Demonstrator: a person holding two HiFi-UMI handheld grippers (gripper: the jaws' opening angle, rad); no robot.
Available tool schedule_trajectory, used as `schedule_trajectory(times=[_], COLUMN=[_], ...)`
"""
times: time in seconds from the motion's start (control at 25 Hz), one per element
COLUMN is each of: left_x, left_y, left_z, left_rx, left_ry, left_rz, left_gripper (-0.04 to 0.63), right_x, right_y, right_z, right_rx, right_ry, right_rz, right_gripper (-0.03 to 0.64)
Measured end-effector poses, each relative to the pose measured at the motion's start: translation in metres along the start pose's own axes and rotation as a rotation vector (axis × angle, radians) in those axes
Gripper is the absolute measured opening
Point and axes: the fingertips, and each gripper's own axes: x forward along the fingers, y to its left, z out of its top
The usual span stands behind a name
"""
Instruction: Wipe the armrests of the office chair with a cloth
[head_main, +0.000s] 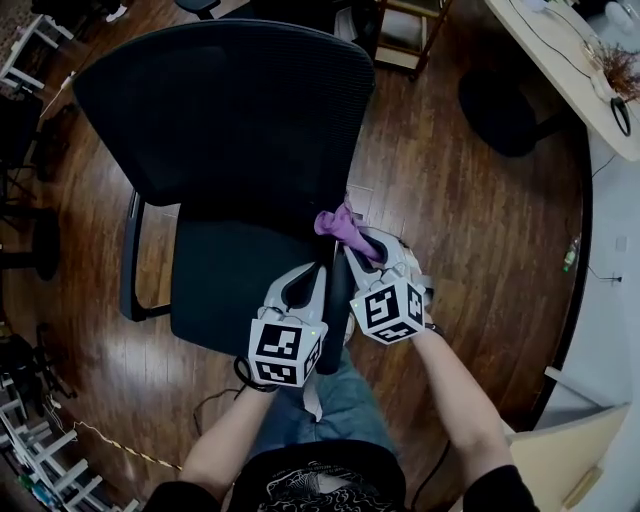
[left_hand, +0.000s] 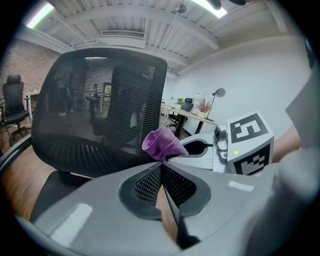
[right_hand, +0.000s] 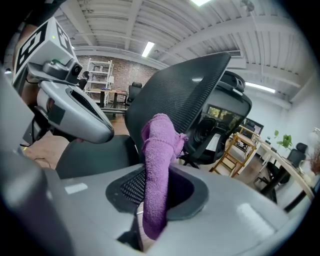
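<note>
A black office chair (head_main: 230, 110) with a mesh back stands on the wood floor in front of me. Its right armrest (head_main: 338, 300) runs between my two grippers; its left armrest (head_main: 130, 262) is at the seat's far side. My right gripper (head_main: 362, 242) is shut on a purple cloth (head_main: 338, 222), which hangs over the armrest's far end. In the right gripper view the cloth (right_hand: 159, 150) sticks up from the jaws of the right gripper (right_hand: 150, 175). My left gripper (head_main: 318, 270) is beside the armrest over the seat, and it (left_hand: 161, 167) is shut and holds nothing.
A light desk (head_main: 560, 60) lies at the top right, with a dark round chair base (head_main: 500, 110) beside it. A wooden step stool (head_main: 405, 35) stands behind the chair. White shelving (head_main: 50, 460) and a floor cable sit at the bottom left.
</note>
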Motion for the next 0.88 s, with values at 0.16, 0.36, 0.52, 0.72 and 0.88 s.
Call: schedule_trajectory(times=[0.16, 0.36, 0.52, 0.72, 0.88], left_x=[-0.015, -0.04, -0.058, -0.085, -0.104], left_y=[-0.005, -0.009, -0.011, -0.005, -0.007], left_z=[-0.011, -0.029, -0.041, -0.054, -0.062], left_rx=[0.024, 0.025, 0.034, 0.046, 0.063], left_ry=[0.009, 0.013, 0.01, 0.014, 0.004], left_rz=[-0.018, -0.047, -0.069, -0.078, -0.087], left_gripper=[0.005, 0.005, 0.005, 0.005, 0.005], right_x=[-0.009, -0.028, -0.042, -0.057, -0.073], right_y=[0.015, 0.039, 0.063, 0.097, 0.121], right_z=[-0.002, -0.004, -0.006, -0.007, -0.008], right_rx=[0.014, 0.043, 0.065, 0.108, 0.12], right_ry=[0.01, 0.03, 0.039, 0.046, 0.045], right_rz=[-0.018, -0.057, -0.082, -0.113, -0.137], right_gripper=[0.074, 0.074, 0.074, 0.074, 0.074])
